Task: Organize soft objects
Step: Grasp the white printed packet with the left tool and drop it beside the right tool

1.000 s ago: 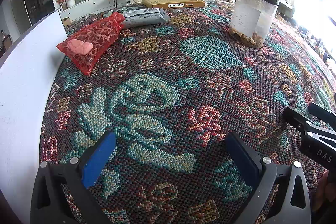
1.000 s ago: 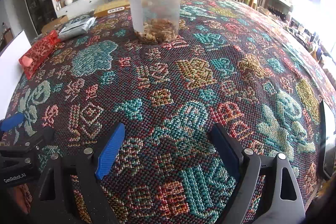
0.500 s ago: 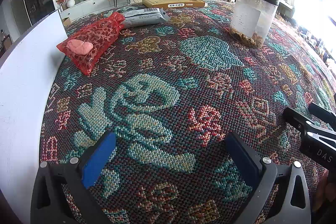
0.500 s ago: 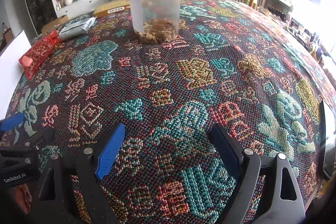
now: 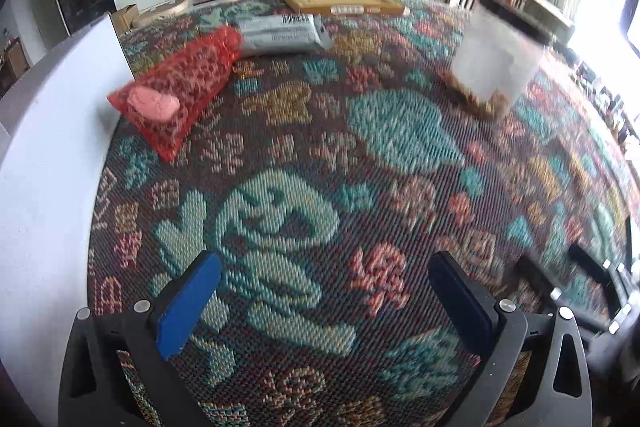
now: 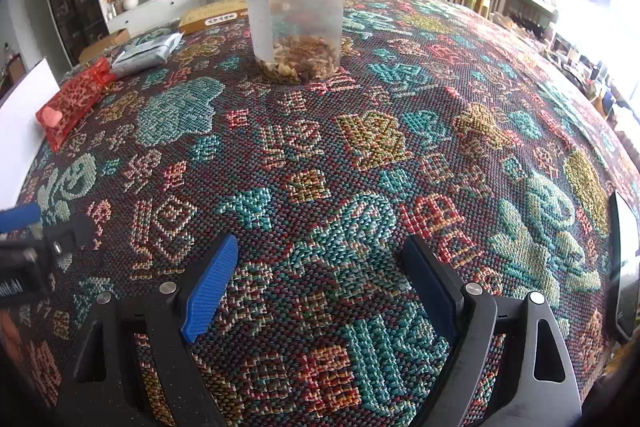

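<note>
**Nothing gripped yet; the jar is the hazard**

Left gripper (image 5: 324,291) hangs wide and empty over the cloth (image 5: 400,139); right gripper (image 6: 320,275) is likewise wide and empty. The soft things lie together at 11 o'clock in the left view: red pouch (image 5: 184,83) with a pink lump (image 5: 154,103) on its near end, and just beyond it, edges seemingly touching, a grey packet (image 5: 280,33). The jar (image 6: 296,15) stands at 12 o'clock for the right gripper, well apart from them. Risks, as I judge: a reach across could tip the jar; the lump may roll off if the pouch is lifted; the mesh may slip from a shallow pinch.
</note>
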Tool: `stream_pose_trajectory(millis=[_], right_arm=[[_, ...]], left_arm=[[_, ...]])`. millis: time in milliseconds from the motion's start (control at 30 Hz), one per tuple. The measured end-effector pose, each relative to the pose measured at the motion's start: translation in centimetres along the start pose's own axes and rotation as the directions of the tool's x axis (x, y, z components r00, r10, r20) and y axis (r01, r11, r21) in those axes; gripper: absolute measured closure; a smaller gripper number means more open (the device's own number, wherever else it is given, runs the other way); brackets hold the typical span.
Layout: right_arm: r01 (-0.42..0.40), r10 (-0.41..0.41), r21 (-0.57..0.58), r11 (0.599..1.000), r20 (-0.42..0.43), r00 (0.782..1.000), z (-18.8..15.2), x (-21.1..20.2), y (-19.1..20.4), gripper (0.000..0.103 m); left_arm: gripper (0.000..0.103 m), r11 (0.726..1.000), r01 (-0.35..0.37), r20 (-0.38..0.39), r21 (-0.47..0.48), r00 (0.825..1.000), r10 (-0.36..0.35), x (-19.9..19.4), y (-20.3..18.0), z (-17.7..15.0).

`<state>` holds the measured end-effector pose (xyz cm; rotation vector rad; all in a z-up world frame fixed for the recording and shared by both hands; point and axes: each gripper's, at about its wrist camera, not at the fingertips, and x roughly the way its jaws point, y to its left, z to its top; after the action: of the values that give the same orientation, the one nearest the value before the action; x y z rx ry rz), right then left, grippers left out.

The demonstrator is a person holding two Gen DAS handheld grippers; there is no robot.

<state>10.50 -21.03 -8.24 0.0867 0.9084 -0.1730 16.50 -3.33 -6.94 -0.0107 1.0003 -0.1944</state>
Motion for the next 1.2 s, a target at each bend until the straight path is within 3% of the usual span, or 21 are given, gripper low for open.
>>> stream_pose_trajectory(millis=[67, 133, 233, 367, 633, 733, 833, 867, 933, 967, 1033, 1133, 1200], right_arm=[[-0.001, 0.001, 0.000, 1.000, 0.000, 1.000, 0.0, 0.0, 0.0, 0.016], [-0.001, 0.001, 0.001, 1.000, 0.000, 1.000, 0.0, 0.0, 0.0, 0.016], [-0.002, 0.002, 0.000, 1.000, 0.000, 1.000, 0.1, 0.3, -0.2, 0.016], [-0.002, 0.002, 0.000, 1.000, 0.000, 1.000, 0.0, 0.2, -0.1, 0.016], [-0.002, 0.002, 0.000, 1.000, 0.000, 1.000, 0.0, 0.2, -0.1, 0.016], [-0.002, 0.002, 0.000, 1.000, 0.000, 1.000, 0.0, 0.2, -0.1, 0.016], [-0.002, 0.002, 0.000, 1.000, -0.001, 1.000, 0.0, 0.2, -0.1, 0.016], [-0.002, 0.002, 0.000, 1.000, -0.001, 1.000, 0.0, 0.2, -0.1, 0.016], [-0.002, 0.002, 0.000, 1.000, 0.000, 1.000, 0.0, 0.2, -0.2, 0.015], [-0.002, 0.002, 0.000, 1.000, 0.000, 1.000, 0.0, 0.2, -0.2, 0.015], [-0.003, 0.003, 0.000, 1.000, -0.001, 1.000, 0.0, 0.2, -0.1, 0.015], [-0.003, 0.003, 0.000, 1.000, -0.001, 1.000, 0.0, 0.2, -0.2, 0.015], [-0.005, 0.005, 0.001, 1.000, 0.000, 1.000, 0.0, 0.0, 0.0, 0.015]], left_arm=[[0.000, 1.000, 0.010, 0.057, -0.018, 0.998, -0.009, -1.2, 0.3, 3.3], [0.000, 0.999, -0.030, 0.070, 0.021, 0.997, 0.028, -1.1, 0.5, 7.4], [0.000, 0.996, -0.090, 0.051, 0.016, 0.995, 0.089, 0.7, 2.8, 13.7], [0.000, 0.995, -0.083, -0.019, -0.062, 0.996, 0.082, 4.6, 5.9, 19.7], [0.000, 0.977, -0.210, -0.129, -0.037, 0.970, 0.204, 14.8, 6.8, 25.0], [0.000, 0.966, -0.245, -0.188, -0.086, 0.956, 0.226, 17.8, 8.5, 25.4], [0.001, 0.968, -0.152, -0.245, -0.201, 0.964, 0.100, 18.8, 10.0, 24.4], [0.002, 0.972, -0.138, -0.250, -0.188, 0.964, 0.089, 18.5, 9.5, 23.8], [0.005, 0.996, -0.067, -0.279, -0.050, 0.959, 0.051, 17.8, 7.0, 22.3], [0.005, 0.998, -0.049, -0.291, 0.035, 0.955, 0.058, 17.2, 5.4, 21.2], [0.005, 0.993, 0.033, -0.326, 0.113, 0.945, 0.005, 15.5, 2.6, 17.9], [0.005, 0.968, 0.159, -0.352, 0.192, 0.932, -0.083, 12.0, -1.2, 12.4], [0.006, 0.936, 0.268, -0.399, 0.228, 0.903, -0.161, 9.8, -3.3, 9.6]])
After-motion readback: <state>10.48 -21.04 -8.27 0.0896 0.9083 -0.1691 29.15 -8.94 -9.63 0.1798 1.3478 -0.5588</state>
